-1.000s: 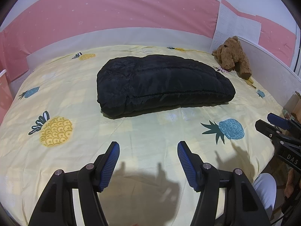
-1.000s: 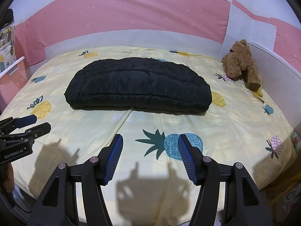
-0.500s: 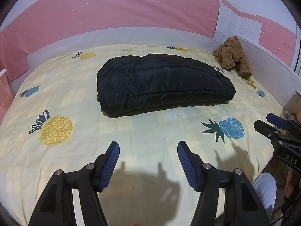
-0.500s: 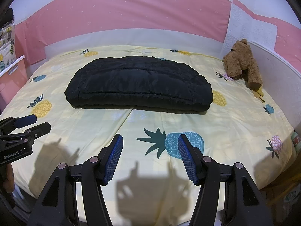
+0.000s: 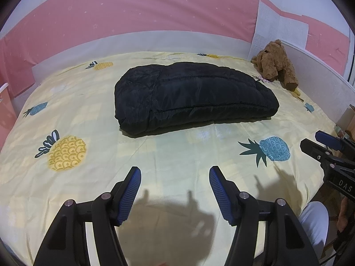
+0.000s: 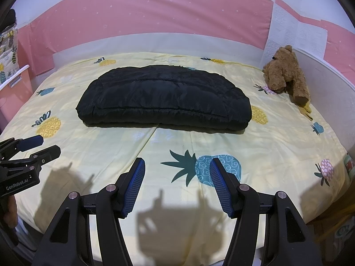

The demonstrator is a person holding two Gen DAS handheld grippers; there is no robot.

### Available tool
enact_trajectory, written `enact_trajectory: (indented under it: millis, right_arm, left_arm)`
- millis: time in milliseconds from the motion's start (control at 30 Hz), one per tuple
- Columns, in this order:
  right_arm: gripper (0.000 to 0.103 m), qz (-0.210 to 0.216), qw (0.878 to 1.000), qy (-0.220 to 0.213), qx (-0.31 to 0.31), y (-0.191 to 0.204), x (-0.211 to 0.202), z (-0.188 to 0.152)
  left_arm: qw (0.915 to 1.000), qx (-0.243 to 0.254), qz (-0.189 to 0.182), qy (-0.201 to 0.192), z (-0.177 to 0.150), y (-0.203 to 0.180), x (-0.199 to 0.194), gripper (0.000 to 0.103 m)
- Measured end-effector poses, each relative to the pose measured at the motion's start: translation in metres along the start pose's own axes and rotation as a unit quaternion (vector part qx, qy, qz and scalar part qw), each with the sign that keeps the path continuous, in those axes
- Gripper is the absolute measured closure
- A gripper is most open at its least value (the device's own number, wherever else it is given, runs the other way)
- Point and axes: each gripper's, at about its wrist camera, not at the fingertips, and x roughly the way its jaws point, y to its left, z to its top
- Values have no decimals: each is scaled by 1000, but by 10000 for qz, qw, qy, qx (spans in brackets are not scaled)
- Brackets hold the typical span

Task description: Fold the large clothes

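Note:
A black padded jacket (image 5: 193,97) lies folded into a compact bundle in the middle of the bed; it also shows in the right wrist view (image 6: 164,99). My left gripper (image 5: 175,175) is open and empty, held above the near part of the bed, well short of the jacket. My right gripper (image 6: 177,166) is open and empty, also near the bed's front edge. Each gripper appears at the edge of the other's view: the right gripper (image 5: 319,141) and the left gripper (image 6: 42,146).
The bed has a yellow pineapple-print sheet (image 6: 266,146). A brown teddy bear (image 6: 286,75) sits at the far right corner against a white bed rail (image 6: 328,84). A pink wall (image 6: 155,15) runs behind. A pink cabinet (image 6: 11,86) stands at the left.

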Motion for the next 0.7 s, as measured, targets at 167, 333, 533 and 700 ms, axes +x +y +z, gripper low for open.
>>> enact_trajectory:
  millis: [167,333,533,700]
  right_arm:
    - [42,-8,10000,5,3,1,0,0]
    - [42,-14,10000,9,3,1,0,0]
    - [42,-18,10000,12,-4,1,0,0]
    - [42,-11,10000,13,-17,1,0,0]
  left_arm:
    - [10000,-14,35,26,0,-1,0,39]
    - [10000,5,84,19,0,-2,-2,39]
    - [9998,62,182,54,-1,-5,0,39]
    - [9998,99,160,22,-1,-7,-1,39]
